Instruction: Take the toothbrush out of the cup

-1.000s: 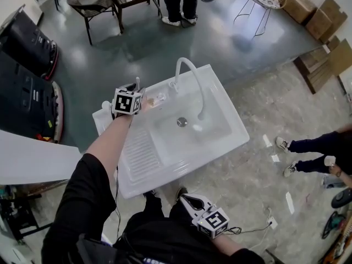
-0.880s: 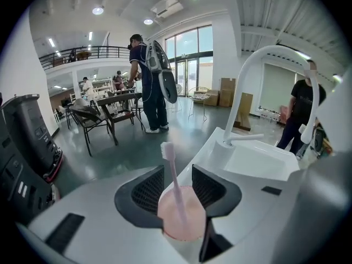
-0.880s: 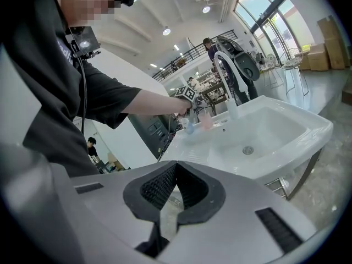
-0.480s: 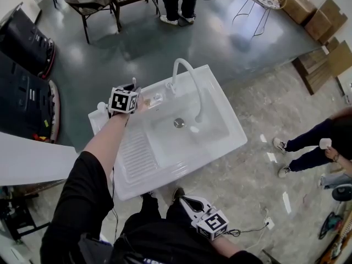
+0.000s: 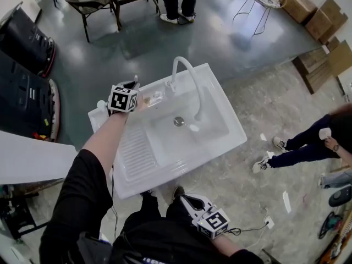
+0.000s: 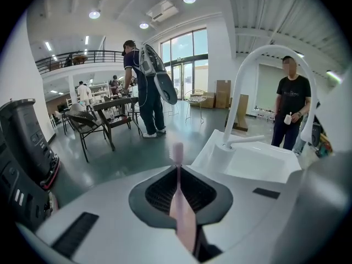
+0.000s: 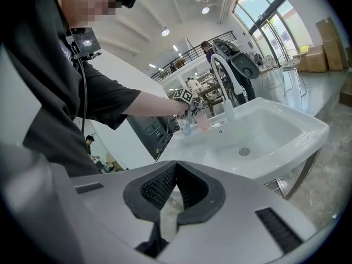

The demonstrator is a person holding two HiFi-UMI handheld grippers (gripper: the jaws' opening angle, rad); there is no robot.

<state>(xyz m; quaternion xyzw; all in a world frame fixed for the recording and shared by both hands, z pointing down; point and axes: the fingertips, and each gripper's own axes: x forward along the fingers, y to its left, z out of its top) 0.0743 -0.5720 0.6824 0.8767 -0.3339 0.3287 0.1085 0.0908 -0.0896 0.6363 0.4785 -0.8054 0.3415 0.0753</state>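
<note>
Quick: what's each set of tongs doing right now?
Left tongs: closing on the slim pink plastic toothbrush, pinched between them.
Right tongs: closed, empty.

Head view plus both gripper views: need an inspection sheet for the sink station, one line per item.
Surface: white sink with faucet, on a stone floor.
Job's things: pink toothbrush between the left jaws; cup on the sink's back ledge; cannot tell if the brush is clear of it.
Clutter: small blue thing beside the cup.
Grippers: left gripper closing, pads on the toothbrush; right gripper shut, empty, held low away from the sink.
Cables: cable on the floor near the right gripper.
Surroundings: bystander walking close at right; chair, boxes further off.
</note>
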